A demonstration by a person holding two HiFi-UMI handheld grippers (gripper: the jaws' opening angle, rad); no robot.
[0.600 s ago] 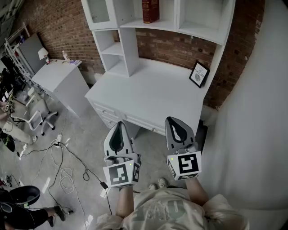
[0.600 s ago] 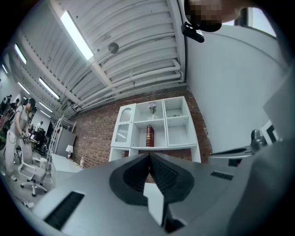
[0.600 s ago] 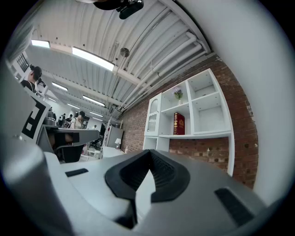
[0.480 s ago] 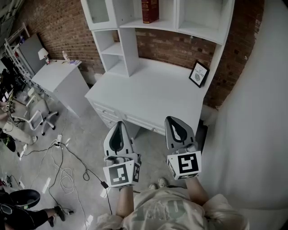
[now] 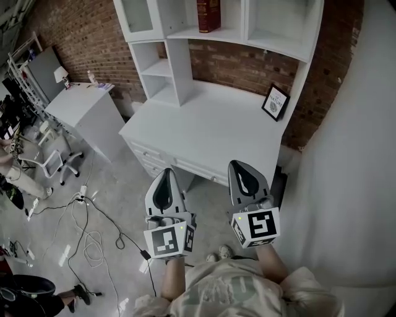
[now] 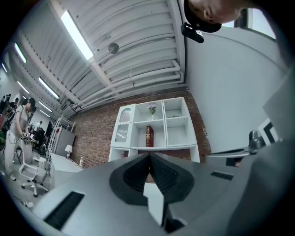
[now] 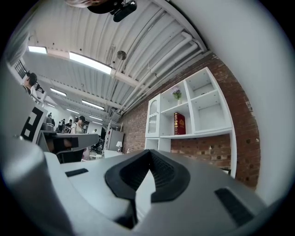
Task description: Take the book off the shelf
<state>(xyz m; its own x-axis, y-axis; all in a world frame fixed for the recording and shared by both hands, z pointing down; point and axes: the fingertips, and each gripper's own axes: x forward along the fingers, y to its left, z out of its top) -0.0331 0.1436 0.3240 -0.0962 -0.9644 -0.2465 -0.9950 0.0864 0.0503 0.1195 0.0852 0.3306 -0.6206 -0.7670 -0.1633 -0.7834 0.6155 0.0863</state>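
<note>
A dark red book (image 5: 208,15) stands upright in the middle compartment of the white shelf unit (image 5: 179,62) that sits on the white desk (image 5: 204,133). Both grippers hover side by side over the floor in front of the desk, far below the book. My left gripper (image 5: 165,173) is shut with nothing in it. My right gripper (image 5: 240,166) is shut and empty too. From the left gripper (image 6: 149,156), the book (image 6: 149,136) shows straight beyond the closed jaws. From the right gripper (image 7: 150,152), the book (image 7: 179,123) lies up and to the right.
A framed picture (image 5: 274,102) leans at the desk's back right. A small flower vase (image 6: 151,109) stands in the compartment above the book. Left of the desk are a white cabinet (image 5: 86,111), a chair (image 5: 52,164) and floor cables (image 5: 86,229). A pale wall closes the right side.
Both grippers stay shut in the same place. The head view has slid very slightly, and a person at the lower left has moved partly out of the picture.
</note>
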